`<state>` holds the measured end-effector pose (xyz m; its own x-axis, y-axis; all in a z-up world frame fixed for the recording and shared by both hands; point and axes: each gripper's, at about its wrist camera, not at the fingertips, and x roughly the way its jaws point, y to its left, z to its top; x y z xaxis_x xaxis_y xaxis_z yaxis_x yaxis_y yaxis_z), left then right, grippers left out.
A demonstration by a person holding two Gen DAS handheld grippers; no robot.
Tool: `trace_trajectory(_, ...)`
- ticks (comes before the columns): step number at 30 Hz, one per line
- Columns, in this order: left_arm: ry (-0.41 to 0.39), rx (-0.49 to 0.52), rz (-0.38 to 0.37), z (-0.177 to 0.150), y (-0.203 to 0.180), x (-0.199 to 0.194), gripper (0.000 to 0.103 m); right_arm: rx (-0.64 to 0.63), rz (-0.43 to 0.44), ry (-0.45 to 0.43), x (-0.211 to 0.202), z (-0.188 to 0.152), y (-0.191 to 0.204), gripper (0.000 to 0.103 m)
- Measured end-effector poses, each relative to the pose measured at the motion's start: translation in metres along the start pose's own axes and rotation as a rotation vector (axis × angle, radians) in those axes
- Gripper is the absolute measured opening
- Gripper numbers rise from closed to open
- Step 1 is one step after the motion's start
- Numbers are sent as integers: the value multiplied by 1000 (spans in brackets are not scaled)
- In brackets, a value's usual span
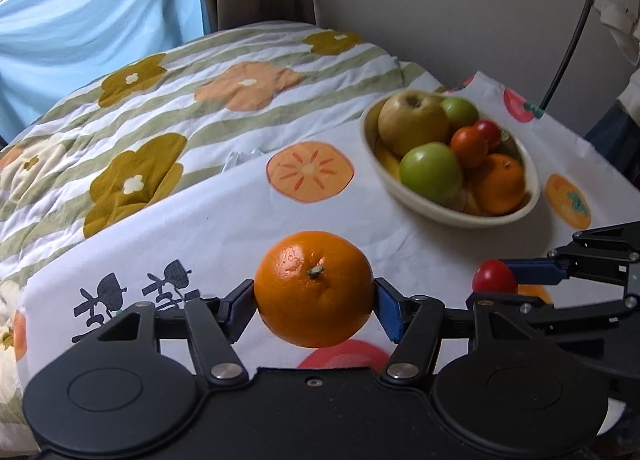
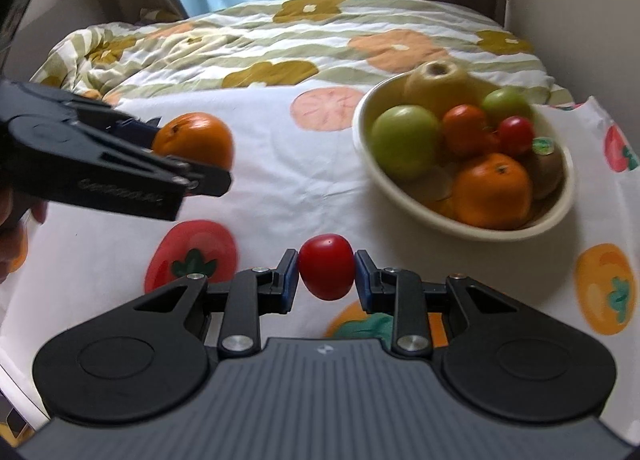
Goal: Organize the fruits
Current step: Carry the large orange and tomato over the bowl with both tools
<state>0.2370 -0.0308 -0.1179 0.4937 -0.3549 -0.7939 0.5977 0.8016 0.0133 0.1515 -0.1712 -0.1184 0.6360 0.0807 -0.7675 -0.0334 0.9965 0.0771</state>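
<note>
- gripping an orange (image 1: 314, 287) between the blue pads of the left tongs (image 1: 315, 292), clenched on both of its sides, stem end facing up toward the camera.
- lifted clear of the white fruit-print cloth (image 1: 224, 228), with the shadowed cloth showing underneath.
- pinching a small red tomato (image 2: 327, 266) in the right tongs (image 2: 327, 272), pads pressed flat against its two sides, raised above the cloth as well.
- seen from the left wrist view, the right tongs (image 1: 496, 280) coming in from the right edge with the tomato (image 1: 494, 278) at the tip, near the orange but apart from it.
- seen from the right wrist view, the left tongs (image 2: 192, 148) reaching in from the left with the orange (image 2: 194, 138).
- sitting farther back and to the right, a cream bowl (image 1: 420, 204) on the same cloth, well apart from both held fruits.
- heaped in the bowl: a yellowish apple (image 1: 412, 124), two green apples (image 1: 430, 172), two red tomatoes (image 1: 470, 144), another orange (image 1: 500, 182), and a kiwi with a sticker (image 2: 548, 172).
- lying behind the cloth, a striped quilt with flower print (image 1: 140, 120); beyond that, a blue curtain (image 1: 100, 12).
</note>
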Motion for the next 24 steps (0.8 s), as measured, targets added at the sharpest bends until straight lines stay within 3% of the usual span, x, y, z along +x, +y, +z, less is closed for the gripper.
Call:
trace_trajectory(12, -61, -74, 6, 36, -56, -17, 67, 12, -46, -61, -37, 22, -80, 45)
trace_trajectory(24, -52, -148, 26, 53, -112, 27, 66, -10, -38, -77, -40, 35, -154, 45)
